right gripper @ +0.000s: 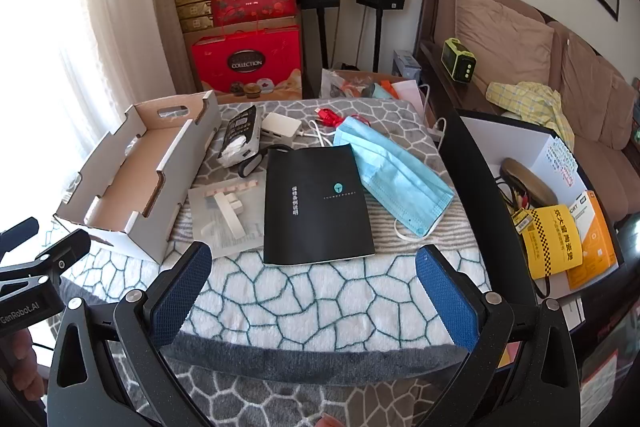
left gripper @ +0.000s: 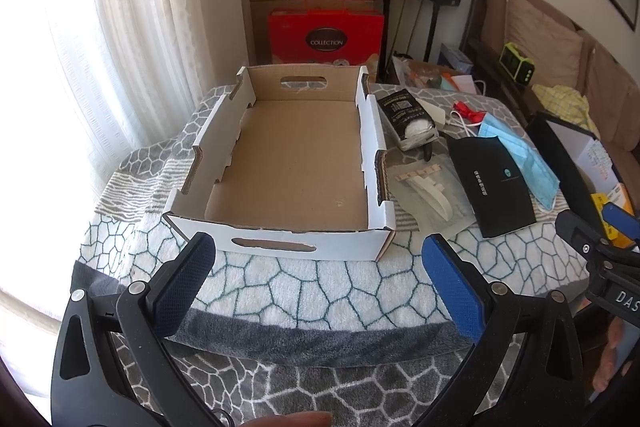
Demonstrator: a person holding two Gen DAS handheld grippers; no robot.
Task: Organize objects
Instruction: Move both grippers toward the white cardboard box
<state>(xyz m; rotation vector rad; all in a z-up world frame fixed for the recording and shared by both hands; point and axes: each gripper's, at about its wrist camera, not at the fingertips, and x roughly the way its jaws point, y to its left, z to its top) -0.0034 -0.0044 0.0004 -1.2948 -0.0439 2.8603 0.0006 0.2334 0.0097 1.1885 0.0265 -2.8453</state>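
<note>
Two grippers hang above a blanket-covered bench, both with jaws spread wide and nothing between them.

From the left wrist view, the left gripper [left gripper: 320,259] sits low in the frame, pointing straight at the empty cardboard box [left gripper: 288,163] in the centre. The box's long axis runs away from the gripper toward the top of the frame; its near short wall, with a hand slot, lies just beyond the fingertips. To the right of the box the loose things lie scattered: a black booklet [left gripper: 496,183], a blue face mask [left gripper: 524,155], and a clear packet of white parts [left gripper: 432,191] just beside the box's right wall.

From the right wrist view, the right gripper [right gripper: 314,265] points at the booklet [right gripper: 316,203], which lies flat at frame centre, its near edge just past the fingertips and its long axis running up the frame. The mask [right gripper: 396,179] overlaps its upper right corner; the packet [right gripper: 228,215] touches its left side; the box [right gripper: 132,183] stands at left. I judge the right gripper nearer the clutter, so the booklet looks the likeliest first pick, thin and hard to lift off the soft blanket.
</note>
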